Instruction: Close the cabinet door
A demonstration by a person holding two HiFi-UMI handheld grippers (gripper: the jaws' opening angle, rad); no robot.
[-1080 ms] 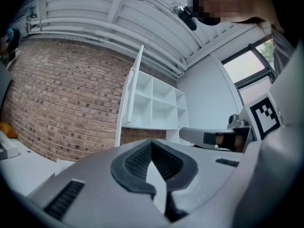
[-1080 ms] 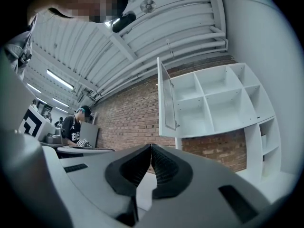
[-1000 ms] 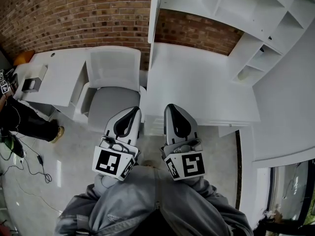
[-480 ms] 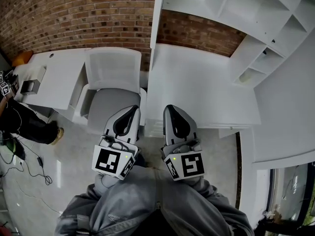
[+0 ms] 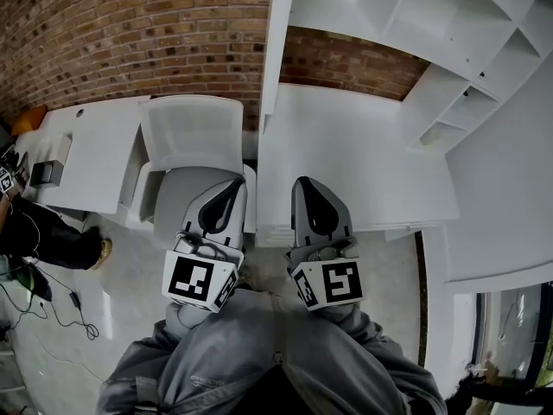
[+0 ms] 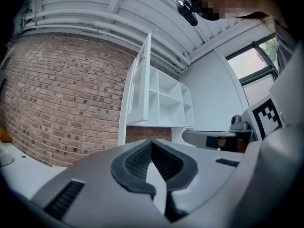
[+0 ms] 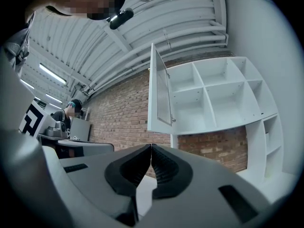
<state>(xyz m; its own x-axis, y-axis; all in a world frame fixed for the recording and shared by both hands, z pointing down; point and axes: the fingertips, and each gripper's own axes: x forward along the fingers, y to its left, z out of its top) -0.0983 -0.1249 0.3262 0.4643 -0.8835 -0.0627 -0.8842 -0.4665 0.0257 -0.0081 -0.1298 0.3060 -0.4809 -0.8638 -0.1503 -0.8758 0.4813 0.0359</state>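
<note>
The white wall cabinet [image 5: 415, 15] hangs over a white desk, its shelves bare. Its door [image 5: 275, 50] stands wide open and shows edge-on in the head view. The left gripper view has the door [image 6: 142, 80] ahead and above, and the right gripper view shows its inner face [image 7: 160, 91] with a small catch. My left gripper [image 5: 235, 182] is shut and holds nothing, and the same goes for my right gripper [image 5: 303, 182]. Both sit side by side, pointing roughly level, well below and short of the door. Their tips meet in both gripper views [image 6: 152, 141] [image 7: 151, 146].
The white desk [image 5: 354, 154] lies under the cabinet, straight ahead of the right gripper. A white chair [image 5: 194, 137] stands ahead of the left gripper, with another white desk [image 5: 86, 145] to its left. A person [image 5: 34, 223] sits at far left. Brick wall behind.
Both grippers have moved forward together towards the desk and chair, most of it in the last half second. Both stay shut. The door has not moved.
</note>
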